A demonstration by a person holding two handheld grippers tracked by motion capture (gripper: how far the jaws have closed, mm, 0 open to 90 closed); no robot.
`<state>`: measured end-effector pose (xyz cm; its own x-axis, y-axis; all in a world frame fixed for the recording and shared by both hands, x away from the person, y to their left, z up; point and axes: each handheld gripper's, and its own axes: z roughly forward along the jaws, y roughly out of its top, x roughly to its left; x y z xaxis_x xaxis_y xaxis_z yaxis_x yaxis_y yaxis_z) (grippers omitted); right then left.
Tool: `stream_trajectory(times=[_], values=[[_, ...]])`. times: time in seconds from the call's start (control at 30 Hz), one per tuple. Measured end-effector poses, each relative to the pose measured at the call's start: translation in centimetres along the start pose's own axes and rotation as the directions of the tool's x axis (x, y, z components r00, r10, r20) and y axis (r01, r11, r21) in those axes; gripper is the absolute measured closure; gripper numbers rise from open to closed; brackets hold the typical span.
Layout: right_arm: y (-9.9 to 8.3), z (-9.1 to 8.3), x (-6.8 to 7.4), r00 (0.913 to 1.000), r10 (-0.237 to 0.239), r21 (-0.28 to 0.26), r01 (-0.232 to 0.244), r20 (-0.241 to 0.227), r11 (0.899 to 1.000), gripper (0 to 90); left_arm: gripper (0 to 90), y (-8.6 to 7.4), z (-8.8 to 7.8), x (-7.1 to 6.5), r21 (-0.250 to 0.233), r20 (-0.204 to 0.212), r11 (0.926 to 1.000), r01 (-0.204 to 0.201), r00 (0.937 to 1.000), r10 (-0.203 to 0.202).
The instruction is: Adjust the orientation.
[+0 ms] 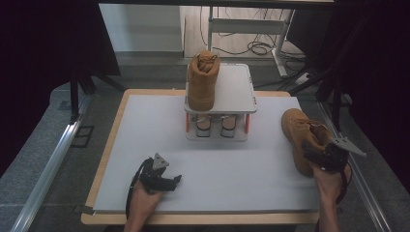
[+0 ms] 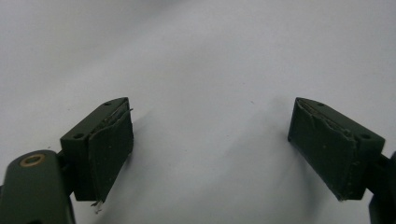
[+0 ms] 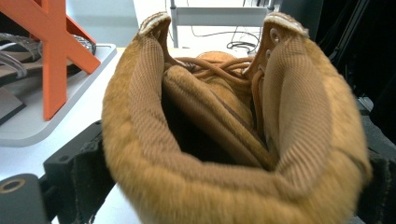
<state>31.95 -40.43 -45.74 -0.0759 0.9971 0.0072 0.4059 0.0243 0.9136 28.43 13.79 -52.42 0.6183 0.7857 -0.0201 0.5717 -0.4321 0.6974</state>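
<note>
boot in hand: the tan boot (image 1: 303,137) stands on the desk (image 1: 159,145) near its right edge, toe pointing away from us, well apart from the rack.
right gripper: we have the right gripper (image 1: 323,155) at the boot's heel collar; in the right gripper view the padded collar (image 3: 233,186) sits between its two fingers (image 3: 77,186).
right fingers: spread wide around the collar; we cannot tell whether the pads press on it or stand just off it.
step: we judge this to be the moment of taking or letting go of the boot at the heel, with its sole on the desk.
next move: if the boot is meant for the rack, it calls for a firm clamp on the collar, then a lift clear of the desk toward the free space on top.
second boot: a matching boot (image 1: 203,81) stands on the left half of the rack's top shelf.
rack: a white two-level shoe rack (image 1: 239,94) sits at the desk's far middle, with a pair of sandals (image 1: 215,126) on its lower level.
left gripper: our left gripper (image 1: 164,180) rests low on the desk's near left, fingers (image 2: 109,149) wide apart with nothing between them.
</note>
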Motion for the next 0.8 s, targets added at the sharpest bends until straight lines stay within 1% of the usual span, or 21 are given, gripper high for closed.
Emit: stream_trajectory(times=[0.1,0.13,0.27,0.3,0.43,0.5,0.53,0.6,0.7,0.8], values=[[0.2,0.5,0.2,0.9997,-0.02,0.008,0.02,0.011,1.0,3.7,14.1,0.0,0.0,0.0,-0.001,0.0,1.0,0.0,1.0,0.0],[0.3,0.8,0.2,0.9992,-0.033,0.015,0.032,0.023,0.999,4.3,14.1,0.0,0.0,0.0,-0.001,0.0,1.0,0.0,1.0,0.0],[0.6,1.3,0.3,0.9991,-0.025,0.026,0.024,0.034,0.999,6.3,14.1,0.0,0.0,0.0,-0.001,0.0,1.0,0.0,1.0,0.0],[0.7,1.3,0.2,0.9992,-0.023,0.022,0.022,0.032,1.0,7.8,14.1,0.0,0.0,0.0,0.0,0.0,1.0,-0.001,1.0,0.001],[0.6,1.0,0.0,0.9996,-0.022,0.015,0.022,0.019,1.0,18.0,14.1,0.0,0.0,0.0,-0.001,0.0,1.0,0.0,1.0,0.0],[0.4,0.8,-0.2,0.9996,-0.026,0.016,0.026,-0.007,1.0,24.3,14.1,0.0,0.0,0.0,-0.001,0.0,1.0,-0.001,1.0,0.001],[0.5,0.7,-0.3,0.9997,-0.018,0.021,0.018,-0.017,1.0,26.6,14.1,0.0,0.0,0.0,-0.001,0.0,1.0,0.0,1.0,0.0],[0.5,0.6,-0.4,0.9995,-0.014,0.03,0.014,-0.028,0.999,32.9,14.1,0.0,0.0,0.0,-0.001,0.0,1.0,-0.001,1.0,0.001],[0.5,0.5,-0.2,0.9991,-0.025,0.027,0.026,-0.034,0.999,41.8,14.1,0.0,0.0,0.0,-0.001,0.0,1.0,0.0,1.0,0.0],[0.4,0.4,0.0,0.9985,-0.044,0.024,0.045,-0.031,0.999,46.7,14.1,0.0,0.0,0.0,0.0,0.0,1.0,0.001,1.0,-0.001]])
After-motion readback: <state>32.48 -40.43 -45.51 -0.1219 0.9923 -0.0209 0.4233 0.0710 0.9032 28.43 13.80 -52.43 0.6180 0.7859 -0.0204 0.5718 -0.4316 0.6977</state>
